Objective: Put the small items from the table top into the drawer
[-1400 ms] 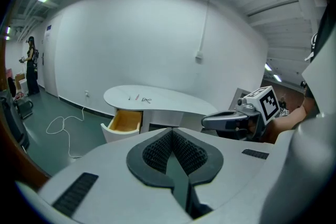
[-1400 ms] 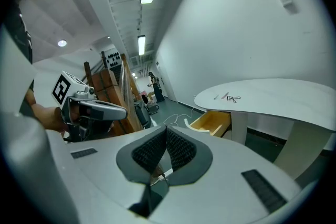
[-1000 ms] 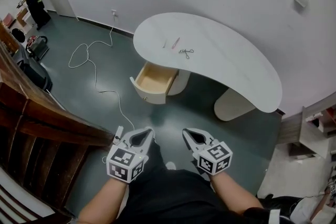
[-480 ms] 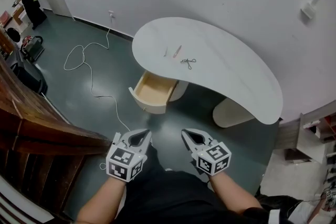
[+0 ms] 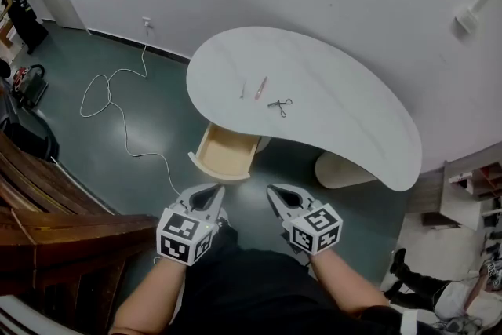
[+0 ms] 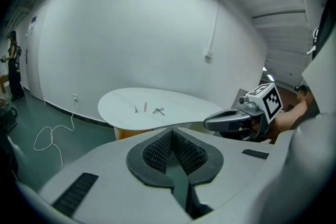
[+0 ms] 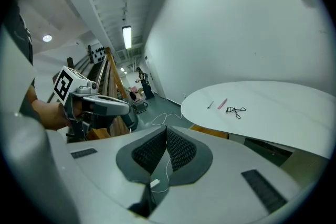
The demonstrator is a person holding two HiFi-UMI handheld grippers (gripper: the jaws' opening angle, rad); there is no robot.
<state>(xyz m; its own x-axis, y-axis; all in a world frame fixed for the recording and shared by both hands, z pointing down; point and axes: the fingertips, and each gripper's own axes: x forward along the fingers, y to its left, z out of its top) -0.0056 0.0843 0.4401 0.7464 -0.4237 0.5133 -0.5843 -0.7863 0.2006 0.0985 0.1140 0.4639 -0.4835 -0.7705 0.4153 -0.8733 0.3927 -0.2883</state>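
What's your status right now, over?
Grippers shut, empty: left gripper, right gripper, both short of the white curved table. On top: pink stick, small dark pin, black looped tool; light wooden drawer open below. Floor: white cable, left of path.

No legible text, label, brand or number anywhere in view; the left gripper and right gripper bear only black-and-white square marker patterns

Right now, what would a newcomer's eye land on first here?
The white curved table by the wall, with a pink stick and black looped tool on it. Below its near edge, a wooden drawer stands open. Closest in, the left gripper and right gripper are shut and empty.
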